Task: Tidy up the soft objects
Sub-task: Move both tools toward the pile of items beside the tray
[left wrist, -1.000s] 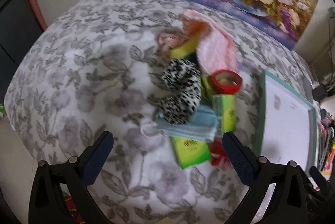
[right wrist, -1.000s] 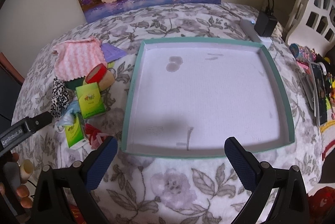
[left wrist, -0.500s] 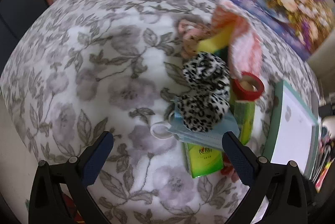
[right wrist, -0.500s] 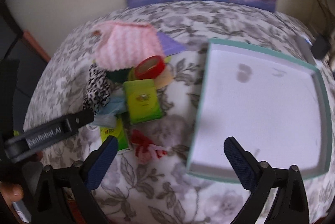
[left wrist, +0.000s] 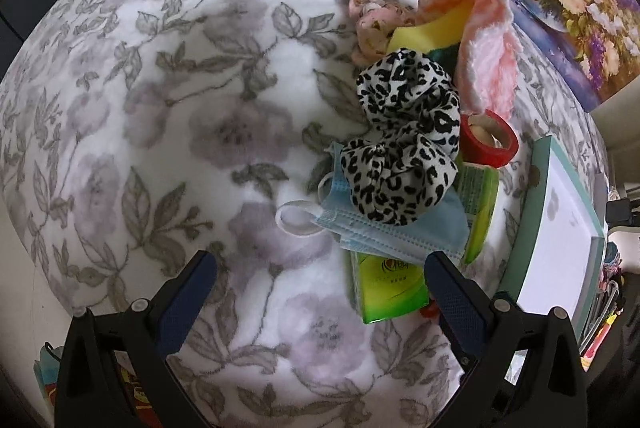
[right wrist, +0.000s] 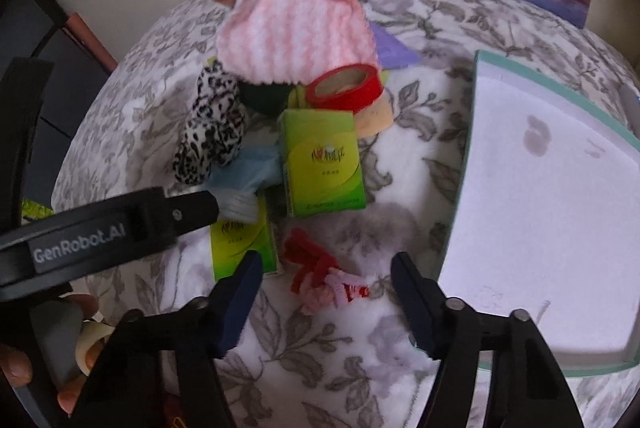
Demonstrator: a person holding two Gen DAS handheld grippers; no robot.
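From the left wrist, the left gripper point(left wrist: 320, 280) hung over the floral-covered worktop point(left wrist: 168, 131) with its fingers point(left wrist: 188, 292) spread wide and nothing between them. Just ahead lay the pile: a leopard-print scrunchie point(left wrist: 404, 143) resting on a blue face mask point(left wrist: 384, 228), a green tissue pack point(left wrist: 386, 288) under the mask beside the right-hand finger, a red tape roll point(left wrist: 490, 139), a pink cloth point(left wrist: 484, 43) and a yellow sponge point(left wrist: 432, 27). A teal-rimmed tray point(left wrist: 524, 228) stood at the right.

From the right wrist, the right gripper point(right wrist: 326, 274) had just been closing, its fingers point(right wrist: 244, 292) still apart around a red and pink pipe-cleaner bundle point(right wrist: 320, 272) lying on the worktop, not pressing it. A second tissue pack point(right wrist: 322, 159) lay beyond it, the tray point(right wrist: 464, 155) just to the right. The left gripper's black arm crossed the picture's left side.
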